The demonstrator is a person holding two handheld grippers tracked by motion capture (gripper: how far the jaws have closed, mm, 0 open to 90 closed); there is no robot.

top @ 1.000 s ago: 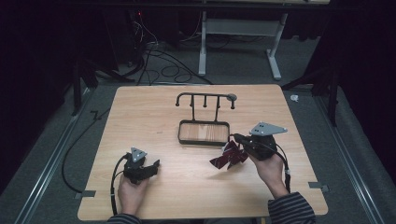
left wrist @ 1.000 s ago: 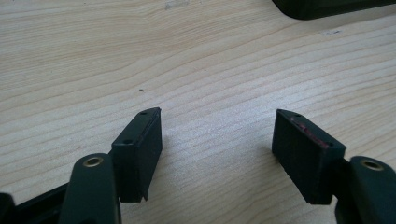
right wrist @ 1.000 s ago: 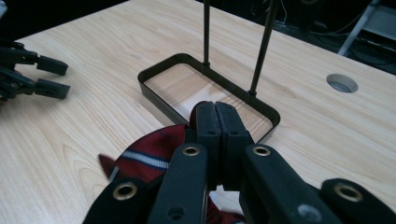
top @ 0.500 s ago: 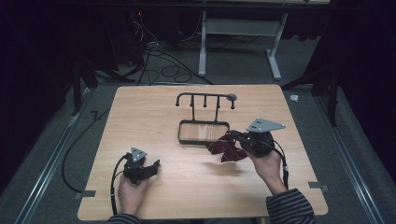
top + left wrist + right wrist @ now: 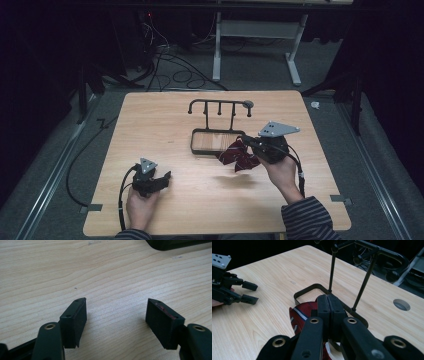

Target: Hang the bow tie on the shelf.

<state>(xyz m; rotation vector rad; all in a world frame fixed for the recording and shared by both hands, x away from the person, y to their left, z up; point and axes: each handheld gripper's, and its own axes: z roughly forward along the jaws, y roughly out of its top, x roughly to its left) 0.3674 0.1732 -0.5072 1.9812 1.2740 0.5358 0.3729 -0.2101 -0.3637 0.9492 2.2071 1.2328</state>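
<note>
Left gripper (image 5: 162, 180): rests low on the table (image 5: 165, 125) at its near-left part, held in the person's left hand (image 5: 140, 207). Jaws stand wide apart with bare wood between them, seen plainly in the left gripper view (image 5: 117, 322); nothing is held. In the right gripper view it lies at the far left edge (image 5: 249, 293), jaws parted.

Cable (image 5: 122, 192): black, loops from the left gripper back toward the near table edge.

Rack (image 5: 220, 107): black wire stand near the table's middle, upright, a top bar with short pegs hanging from it and a round knob at its right end. Its rectangular base frame (image 5: 200, 145) lies flat on the wood.

Bow tie (image 5: 240, 156): dark red with pale stripes, lifted off the table, just at the right front corner of the base frame. A shadow lies on the wood under it. In the right gripper view the cloth (image 5: 299, 315) hangs below the jaws.

Right gripper (image 5: 247, 144): held in the right hand (image 5: 282, 172), above the table, right of the rack. Jaws pressed together (image 5: 328, 315), pinching the bow tie at its edge.

Sleeve (image 5: 310, 220): striped, at the near-right corner.
</note>
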